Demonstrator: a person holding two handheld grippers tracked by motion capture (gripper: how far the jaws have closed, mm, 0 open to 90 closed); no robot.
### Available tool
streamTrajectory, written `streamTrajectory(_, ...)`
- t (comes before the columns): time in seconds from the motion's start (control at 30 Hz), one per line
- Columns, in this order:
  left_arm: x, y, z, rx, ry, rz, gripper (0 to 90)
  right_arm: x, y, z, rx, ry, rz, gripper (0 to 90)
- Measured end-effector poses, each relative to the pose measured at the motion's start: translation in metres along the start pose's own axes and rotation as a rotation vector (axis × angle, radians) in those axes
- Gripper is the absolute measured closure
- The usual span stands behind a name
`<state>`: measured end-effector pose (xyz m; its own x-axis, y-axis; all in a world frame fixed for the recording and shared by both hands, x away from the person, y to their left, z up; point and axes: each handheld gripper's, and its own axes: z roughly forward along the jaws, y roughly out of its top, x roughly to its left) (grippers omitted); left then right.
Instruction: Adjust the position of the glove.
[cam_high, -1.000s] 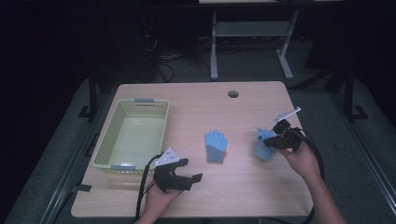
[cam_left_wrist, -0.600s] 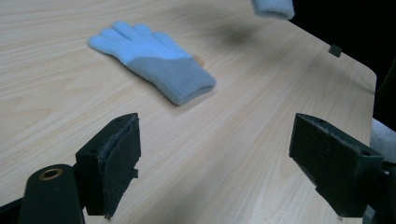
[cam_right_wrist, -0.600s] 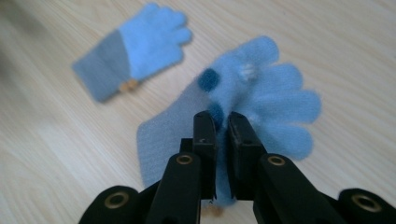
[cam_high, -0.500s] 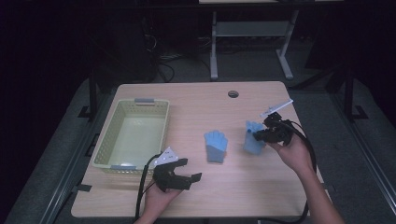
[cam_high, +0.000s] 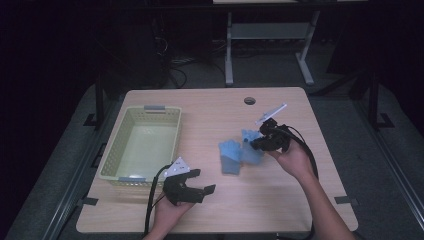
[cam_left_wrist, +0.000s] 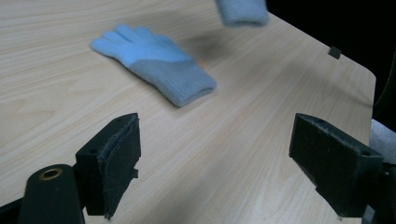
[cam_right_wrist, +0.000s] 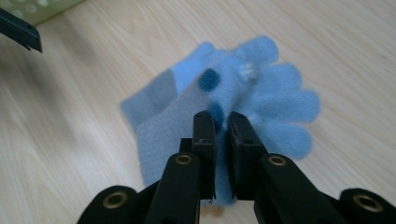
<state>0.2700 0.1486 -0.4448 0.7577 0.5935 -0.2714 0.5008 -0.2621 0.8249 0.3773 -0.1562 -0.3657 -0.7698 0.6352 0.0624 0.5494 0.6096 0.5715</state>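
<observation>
My right gripper (cam_high: 256, 145) (cam_right_wrist: 221, 123) is shut on a light blue knit glove (cam_high: 250, 150) (cam_right_wrist: 261, 100), which hangs from its jaws just above the table. A second blue glove (cam_high: 230, 156) (cam_left_wrist: 156, 60) (cam_right_wrist: 156, 95) lies flat on the wood right beside and partly under the held one. My left gripper (cam_high: 202, 181) (cam_left_wrist: 212, 158) rests near the table's front edge, jaws wide open with nothing between them, pointing toward the lying glove. In the left gripper view the cuff of the held glove (cam_left_wrist: 242, 11) dangles at the top.
A pale green plastic basket (cam_high: 116, 160) stands at the table's left, nothing visible in it. The wooden table (cam_high: 210, 110) has a cable hole (cam_high: 249, 100) at the back. Dark floor and a metal frame (cam_high: 229, 55) lie beyond the far edge.
My right gripper has carried its glove left and slightly up, from the right side to just beside the lying glove. The left gripper has stayed put.
</observation>
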Motion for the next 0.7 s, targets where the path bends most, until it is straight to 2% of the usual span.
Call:
streamTrajectory(0.23,-0.001,0.0,0.0,0.007,-0.004,0.009,16.2,0.011,0.016,0.023,0.025,0.036,-0.054,82.9)
streamTrajectory(0.53,0.0,0.0,-0.002,0.002,-0.008,0.008,16.2,0.016,0.027,0.045,0.052,0.059,-0.084,82.8)
streamTrajectory(0.7,-0.001,0.0,-0.002,0.001,-0.006,0.012,16.4,0.018,0.029,0.056,0.085,0.07,-0.102,82.4)
